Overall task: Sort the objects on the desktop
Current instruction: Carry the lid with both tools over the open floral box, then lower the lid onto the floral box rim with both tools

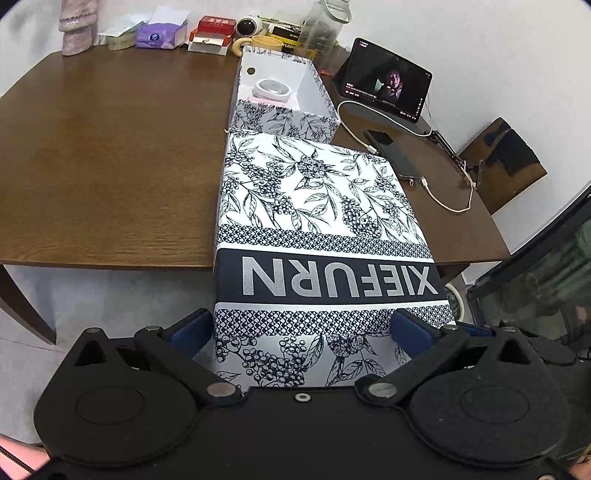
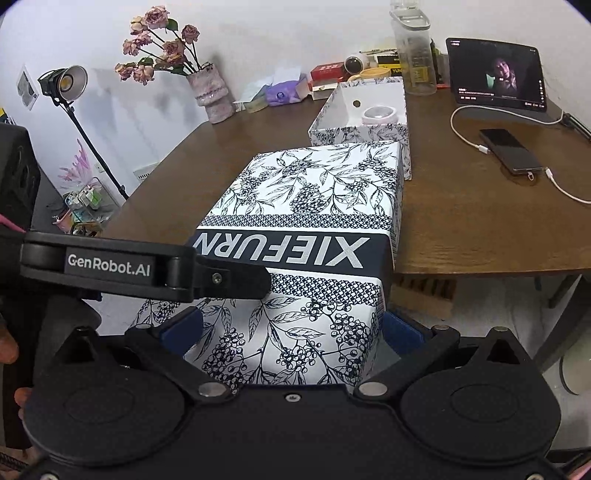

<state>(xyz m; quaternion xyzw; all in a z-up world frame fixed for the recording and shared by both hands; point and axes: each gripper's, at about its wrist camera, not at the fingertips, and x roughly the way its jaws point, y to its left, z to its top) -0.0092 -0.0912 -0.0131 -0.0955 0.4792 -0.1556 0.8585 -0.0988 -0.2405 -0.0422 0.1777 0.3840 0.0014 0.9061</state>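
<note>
A box lid with a navy floral print and the word XIEFURN lies on the brown table. Its near end sticks out past the table's front edge. Its far end meets the matching open box, which holds a round white-and-pink jar. My left gripper has its fingers spread wide over the lid's near left part. My right gripper is spread the same way over the lid at its near right part, with the left gripper's finger beside it. The lid runs wider than either gripper's span.
A black phone on a white cable and a tablet playing video lie right of the boxes. Along the back wall stand a vase of dried roses, a tissue pack, red cartons, a mug and a clear jar.
</note>
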